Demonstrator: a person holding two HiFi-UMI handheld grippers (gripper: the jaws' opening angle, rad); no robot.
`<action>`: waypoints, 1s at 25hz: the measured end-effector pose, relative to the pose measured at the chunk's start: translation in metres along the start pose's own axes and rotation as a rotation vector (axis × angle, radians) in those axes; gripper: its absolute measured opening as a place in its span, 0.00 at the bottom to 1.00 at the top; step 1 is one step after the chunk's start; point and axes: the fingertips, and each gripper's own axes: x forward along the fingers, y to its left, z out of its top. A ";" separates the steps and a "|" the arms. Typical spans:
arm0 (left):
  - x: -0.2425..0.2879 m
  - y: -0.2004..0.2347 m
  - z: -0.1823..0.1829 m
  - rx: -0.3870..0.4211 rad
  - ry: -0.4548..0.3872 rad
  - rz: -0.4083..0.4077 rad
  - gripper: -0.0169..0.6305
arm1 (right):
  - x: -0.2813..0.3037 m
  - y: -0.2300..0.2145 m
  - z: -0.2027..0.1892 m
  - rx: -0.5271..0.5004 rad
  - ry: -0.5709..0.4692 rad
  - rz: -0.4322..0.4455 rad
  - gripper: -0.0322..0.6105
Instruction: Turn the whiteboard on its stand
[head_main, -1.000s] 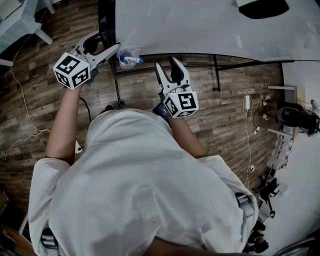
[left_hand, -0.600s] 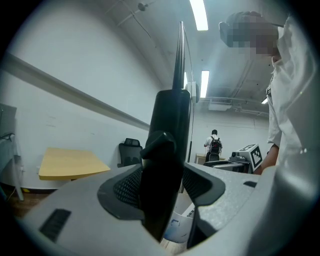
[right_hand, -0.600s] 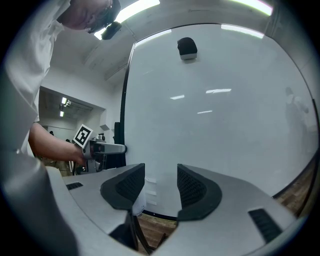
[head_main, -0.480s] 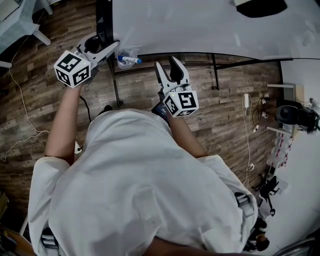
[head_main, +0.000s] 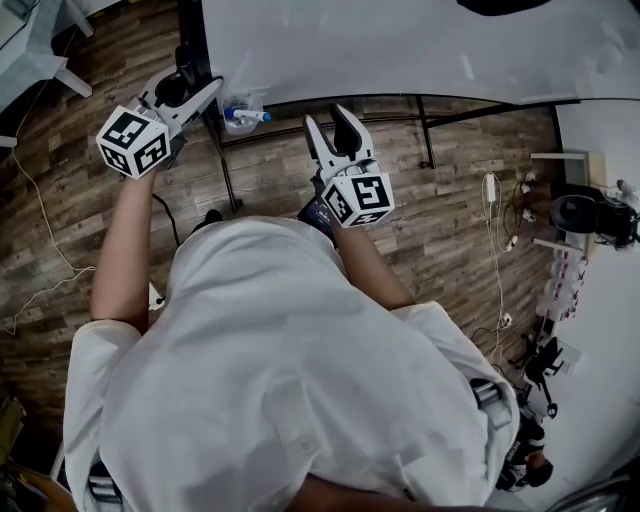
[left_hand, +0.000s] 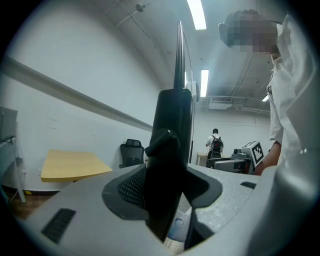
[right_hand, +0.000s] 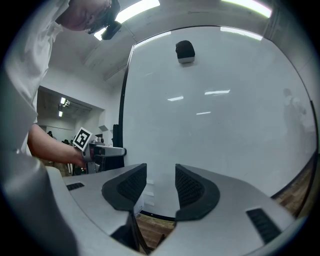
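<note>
Jaws of the left gripper (head_main: 200, 80) have just been closing & now pinch the whiteboard (head_main: 400, 50), upright on its stand, by its black side edge. The right gripper (head_main: 327, 115) has been narrowing too, w/ nothing between its jaws, facing the white face. That one-edge pinch is thin, so it cld slip off once the board swings.

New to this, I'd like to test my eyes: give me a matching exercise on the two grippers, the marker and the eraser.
1 left gripper
2 right gripper
3 marker
4 eraser

A in a clear holder
B on the whiteboard's face
C clamped on the whiteboard's black side frame
D jaws apart, nothing between them

Pairs: 1-C, 2-D, 3-A, 4-B. Both grippers' jaws have just been closing.
</note>
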 end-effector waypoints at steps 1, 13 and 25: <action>-0.001 0.000 0.000 0.000 0.000 0.000 0.34 | -0.002 0.000 0.000 0.000 0.001 0.000 0.32; -0.002 0.003 0.000 0.013 -0.019 0.041 0.34 | -0.010 -0.014 0.002 -0.033 0.005 0.020 0.28; -0.003 0.000 0.006 0.007 -0.035 0.095 0.35 | -0.026 -0.026 0.002 -0.018 0.025 0.104 0.26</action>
